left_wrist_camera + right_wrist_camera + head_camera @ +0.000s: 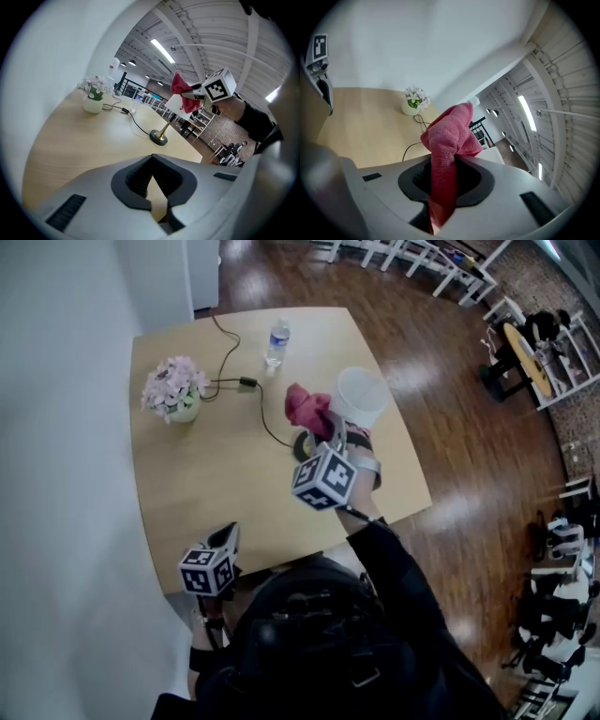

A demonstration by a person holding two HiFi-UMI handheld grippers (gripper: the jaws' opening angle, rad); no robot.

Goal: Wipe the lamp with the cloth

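the right gripper (442, 206) has its jaws pinching a bunched pink cloth (449, 136). the folds stand out well past the tips, probably so that soft fabric rather than hard plastic meets the lamp (361, 396). in the head view the cloth is raised to the height of the lamp's white shade, just beside it on the side facing the flowers; whether it touches the shade yet i cannot tell. that suggests the shade is the part to be wiped first, and the wiping looks barely begun. the lamp stands upright near one edge of the wooden table (187, 474) on a round dark base (158, 137) with a brass stem. its cord (272, 432) trails away from the base toward a small adapter, slack and out of the cloth's way. the left gripper (154, 187) has its jaws pressed together on nothing and hangs well apart from the lamp, at the table's near edge close to the person's body. it seems parked there so that it does not crowd the working hand. because it steadies nothing, a hard sideways push on the shade could rock the lamp, so a light stroke would be wise. the pot of pale flowers (173, 390) and the water bottle (276, 341) stand well apart from the lamp, leaving room around it.
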